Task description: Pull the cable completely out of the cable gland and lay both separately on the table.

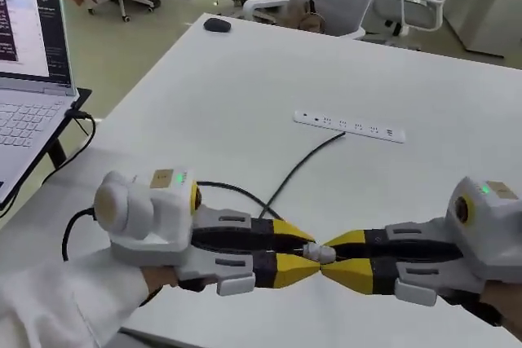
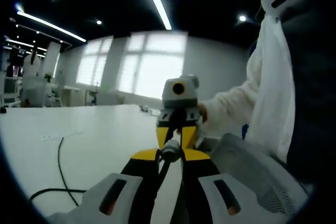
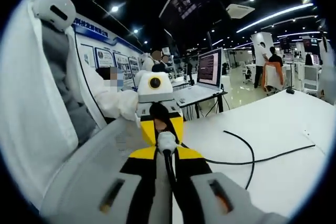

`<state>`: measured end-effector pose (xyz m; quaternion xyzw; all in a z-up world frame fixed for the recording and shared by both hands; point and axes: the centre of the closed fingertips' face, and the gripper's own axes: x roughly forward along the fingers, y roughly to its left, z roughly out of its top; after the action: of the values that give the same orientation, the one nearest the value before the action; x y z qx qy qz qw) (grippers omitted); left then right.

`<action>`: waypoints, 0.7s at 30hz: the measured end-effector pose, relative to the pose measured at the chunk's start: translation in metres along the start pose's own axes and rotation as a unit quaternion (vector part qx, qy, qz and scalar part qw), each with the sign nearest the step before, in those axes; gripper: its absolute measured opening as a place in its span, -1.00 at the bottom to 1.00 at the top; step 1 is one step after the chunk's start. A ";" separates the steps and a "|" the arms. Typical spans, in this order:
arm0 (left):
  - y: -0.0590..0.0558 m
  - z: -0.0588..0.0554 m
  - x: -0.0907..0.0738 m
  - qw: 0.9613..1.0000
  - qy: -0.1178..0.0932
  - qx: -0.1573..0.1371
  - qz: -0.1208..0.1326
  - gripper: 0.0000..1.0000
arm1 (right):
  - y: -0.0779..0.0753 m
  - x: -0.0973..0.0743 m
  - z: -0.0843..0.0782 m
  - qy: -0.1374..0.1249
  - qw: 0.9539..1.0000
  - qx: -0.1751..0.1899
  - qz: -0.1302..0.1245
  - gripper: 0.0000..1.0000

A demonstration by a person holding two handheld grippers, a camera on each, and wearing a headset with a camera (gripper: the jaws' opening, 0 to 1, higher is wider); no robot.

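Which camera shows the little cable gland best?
The left gripper view: the cable gland is close and end-on. The head view shows it small, side-on; the right gripper view, its pale end.

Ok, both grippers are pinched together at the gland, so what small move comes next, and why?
Probably ease the right gripper straight back from the left gripper, along the cable's line. They meet tip to tip, both shut at the cable gland, and the black cable runs from it back between the right jaws, so it looks not yet pulled out.
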<state>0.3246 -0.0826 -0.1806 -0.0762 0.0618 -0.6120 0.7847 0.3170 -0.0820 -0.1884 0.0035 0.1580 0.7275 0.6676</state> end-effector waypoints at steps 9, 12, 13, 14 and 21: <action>0.003 0.006 -0.005 1.000 -0.003 0.007 0.010 -0.67 | -0.006 0.001 0.006 -0.035 0.995 0.091 0.003 -0.73; 0.000 0.006 -0.003 1.000 0.000 0.023 0.004 -0.67 | -0.002 -0.003 0.011 -0.049 0.993 0.109 0.014 -0.73; -0.001 0.004 -0.002 0.999 0.005 0.032 0.003 -0.67 | -0.001 -0.005 0.014 -0.056 0.992 0.109 0.016 -0.74; -0.002 0.004 -0.001 0.999 0.006 0.039 0.002 -0.67 | -0.001 -0.006 0.017 -0.061 0.992 0.111 0.015 -0.75; -0.002 0.007 -0.002 0.999 -0.001 0.050 0.002 -0.67 | 0.005 0.000 0.012 -0.049 0.992 0.119 0.012 -0.73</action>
<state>0.3232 -0.0807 -0.1727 -0.0377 0.0303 -0.6126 0.7889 0.3147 -0.0796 -0.1760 0.1204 0.2103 0.7105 0.6607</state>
